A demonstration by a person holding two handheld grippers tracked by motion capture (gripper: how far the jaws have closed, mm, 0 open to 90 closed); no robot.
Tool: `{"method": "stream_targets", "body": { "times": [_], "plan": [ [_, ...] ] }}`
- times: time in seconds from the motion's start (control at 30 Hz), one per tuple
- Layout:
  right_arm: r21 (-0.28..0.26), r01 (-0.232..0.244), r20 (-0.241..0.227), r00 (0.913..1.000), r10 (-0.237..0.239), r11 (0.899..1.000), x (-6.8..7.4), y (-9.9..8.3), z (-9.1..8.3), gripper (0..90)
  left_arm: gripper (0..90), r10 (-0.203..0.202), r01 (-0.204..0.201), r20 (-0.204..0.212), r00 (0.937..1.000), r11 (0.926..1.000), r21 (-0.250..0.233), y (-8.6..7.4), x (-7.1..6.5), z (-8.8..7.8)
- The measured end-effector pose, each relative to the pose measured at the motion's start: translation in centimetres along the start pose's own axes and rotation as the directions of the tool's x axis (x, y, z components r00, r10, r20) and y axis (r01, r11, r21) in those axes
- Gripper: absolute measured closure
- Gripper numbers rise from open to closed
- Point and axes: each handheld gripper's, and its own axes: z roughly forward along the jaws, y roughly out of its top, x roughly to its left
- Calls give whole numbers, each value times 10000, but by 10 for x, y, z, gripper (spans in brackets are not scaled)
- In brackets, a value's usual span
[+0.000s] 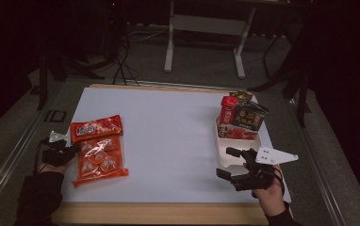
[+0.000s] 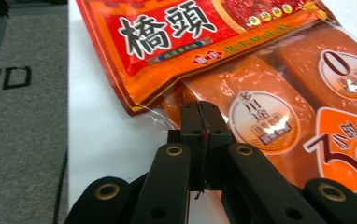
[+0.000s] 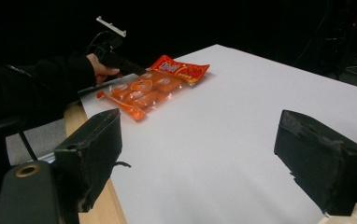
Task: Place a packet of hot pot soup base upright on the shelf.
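Orange packet (image 2: 260, 116) edge – left hand-held gripper (image 2: 200, 114) clamps clear film.

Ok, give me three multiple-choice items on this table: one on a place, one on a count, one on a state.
1. Where does the tray sit?
A. table's right side
B. table's left side
C. on the floor

2. How many snack packs lie at the table's left?
A. one
B. two
C. four

3. The right gripper's jaws are:
A. shut on a pack
B. shut on nothing
C. open

Answers:
1. A, the tray rests near the right edge of the table.
2. B, a red pack and an orange bag.
3. C, the right gripper shows a wide gap with nothing in it.
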Motion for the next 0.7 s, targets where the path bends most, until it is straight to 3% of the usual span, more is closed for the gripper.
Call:
{"method": "stream_targets", "body": {
  "times": [0.2, 0.43, 0.7],
  "plan": [
    [67, 16, -64, 10000, -16, 10000, 1, 0, 2, 151, 900, 75, -76, 129, 9999, 10000, 34, 2, -9, 4],
    [130, -27, -122, 9999, 28, 9999, 0, -2, 2, 151, 900, 560, -569, 516, 9971, 9982, 166, 12, -36, 13],
    [124, -63, -158, 9999, 65, 9999, 0, -2, 1, 151, 900, 1291, -1320, 1173, 9847, 9911, 172, 23, -70, 27]
  ]
}}
